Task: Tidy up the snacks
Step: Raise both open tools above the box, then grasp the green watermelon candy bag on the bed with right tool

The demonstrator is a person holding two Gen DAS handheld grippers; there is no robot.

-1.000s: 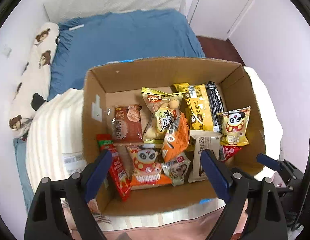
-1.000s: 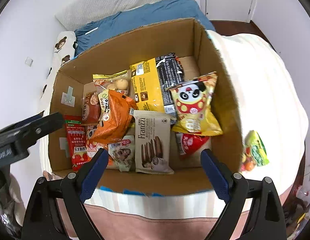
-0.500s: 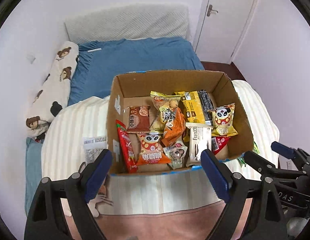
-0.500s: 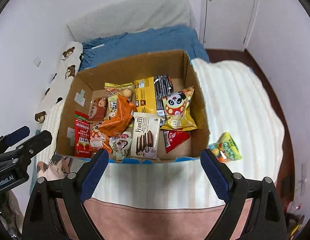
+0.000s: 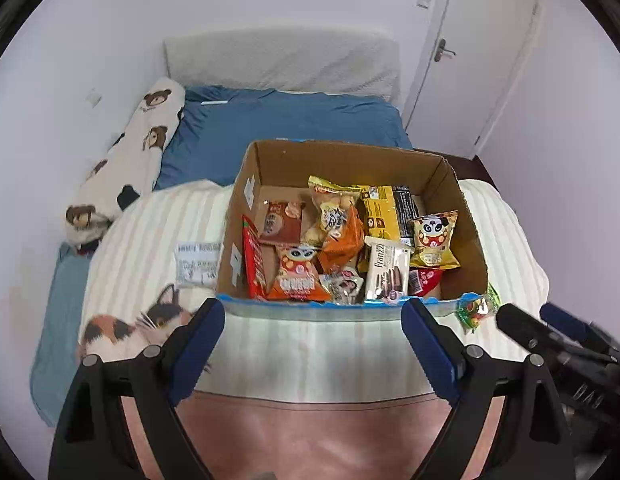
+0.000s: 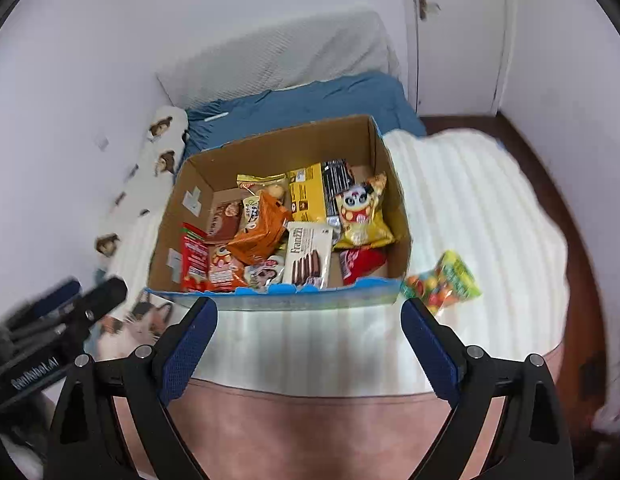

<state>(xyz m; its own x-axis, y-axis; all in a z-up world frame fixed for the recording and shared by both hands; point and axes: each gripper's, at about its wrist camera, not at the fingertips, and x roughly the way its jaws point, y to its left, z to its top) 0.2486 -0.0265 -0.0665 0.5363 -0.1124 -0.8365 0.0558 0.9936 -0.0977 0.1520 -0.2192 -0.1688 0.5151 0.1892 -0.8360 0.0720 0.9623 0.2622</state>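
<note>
Jaws of both grippers gape empty before the cardboard box [image 5: 468, 216] packed with snack packets [image 6: 307, 254]

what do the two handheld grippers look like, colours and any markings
Both look alike: the left gripper and right gripper have black angular frames with silver screw heads. Each carries two fingers faced with textured blue pads. In the right wrist view the left gripper's black body shows white lettering, too blurred to read fully. No cables, hands or sleeves are visible.
</note>
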